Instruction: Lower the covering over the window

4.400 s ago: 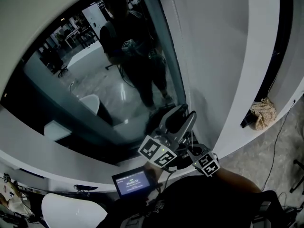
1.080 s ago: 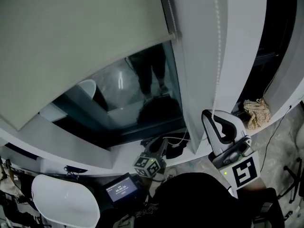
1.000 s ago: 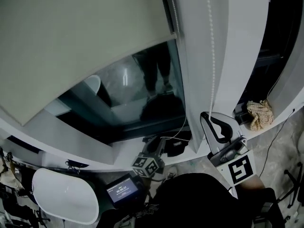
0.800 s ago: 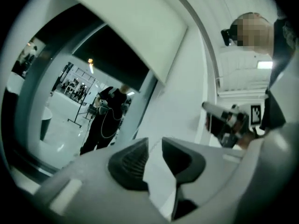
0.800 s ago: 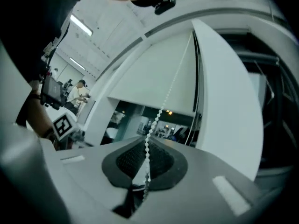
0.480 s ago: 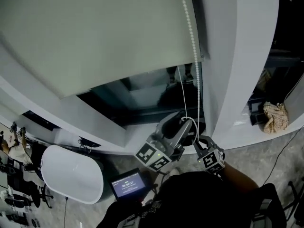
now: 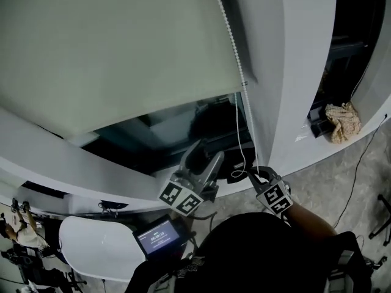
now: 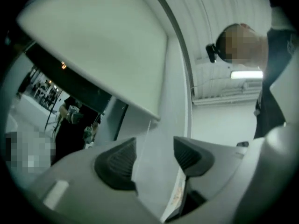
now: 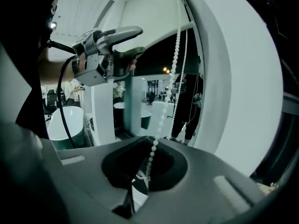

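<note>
blind: pale grey-green fabric roller blind (image 7: 122, 54), hanging most of the way down the dark window glass (image 7: 174, 133), bottom strip uncovered
chain: white beaded pull chain (image 7: 235, 60) at the blind's right edge. Light and floppy, I reckon; pinch it across the beads so it can't slip
right claw (image 7: 253, 173): clamped shut on the chain, low down
left claw (image 7: 206, 154): jaws have just been opening, wide apart, nothing pinched

The head view looks steeply down from above the person onto the blind (image 7: 110, 54) and bead chain (image 7: 235, 60). The left gripper view tilts upward, close under the blind's lower edge. The right gripper view sits hard against the chain. It shows the left gripper (image 9: 139, 40) at 10 o'clock, which the head view shows at 6 o'clock.
</note>
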Demonstrator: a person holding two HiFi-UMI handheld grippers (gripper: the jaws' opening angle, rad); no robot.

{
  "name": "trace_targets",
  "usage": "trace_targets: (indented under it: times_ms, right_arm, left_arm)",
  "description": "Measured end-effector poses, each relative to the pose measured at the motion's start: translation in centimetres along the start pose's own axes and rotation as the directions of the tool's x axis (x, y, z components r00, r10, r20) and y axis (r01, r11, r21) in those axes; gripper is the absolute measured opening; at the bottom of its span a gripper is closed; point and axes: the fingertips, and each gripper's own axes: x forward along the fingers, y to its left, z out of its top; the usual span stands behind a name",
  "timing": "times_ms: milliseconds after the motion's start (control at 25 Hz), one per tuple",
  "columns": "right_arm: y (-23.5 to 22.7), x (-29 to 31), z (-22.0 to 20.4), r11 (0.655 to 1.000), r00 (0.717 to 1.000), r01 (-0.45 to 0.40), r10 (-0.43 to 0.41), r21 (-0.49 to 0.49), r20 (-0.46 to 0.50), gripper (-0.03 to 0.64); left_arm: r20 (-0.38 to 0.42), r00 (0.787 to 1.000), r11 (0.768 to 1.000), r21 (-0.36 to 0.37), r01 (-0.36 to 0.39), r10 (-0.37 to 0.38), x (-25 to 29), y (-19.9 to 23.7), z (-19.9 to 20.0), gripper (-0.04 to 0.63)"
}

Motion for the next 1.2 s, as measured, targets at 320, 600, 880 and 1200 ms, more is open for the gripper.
trace_targets:
  times_ms: [320, 600, 880, 1200]
  right_arm:
    - [4.0, 1.3, 0.6, 0.997, 0.999, -0.035, 0.032, -0.070, -0.035, 0.002]
    - [4.3, 0.4, 0.8, 0.994, 0.998, -0.026, 0.021, -0.105, -0.053, 0.003]
    - [6.3, -0.4, 0.2, 0.986, 0.995, -0.075, 0.065, -0.147, -0.069, 0.003]
    - [7.3, 0.0, -0.6, 0.985, 0.991, -0.105, 0.092, -0.136, -0.097, 0.003]
  left_arm:
    - [0.092, 0.934, 0.939, 0.024, 0.343, -0.344, 4.5, -7.9, 4.7, 0.258]
    - [0.249, 0.907, 0.939, 0.034, 0.343, -0.340, 6.5, -9.1, 8.9, 0.051]
    - [0.248, 0.932, 0.963, 0.033, 0.266, -0.266, 8.0, -8.7, 8.0, 0.324]
    - [0.288, 0.923, 0.956, -0.064, 0.285, -0.256, 6.6, -6.4, 8.7, 0.018]
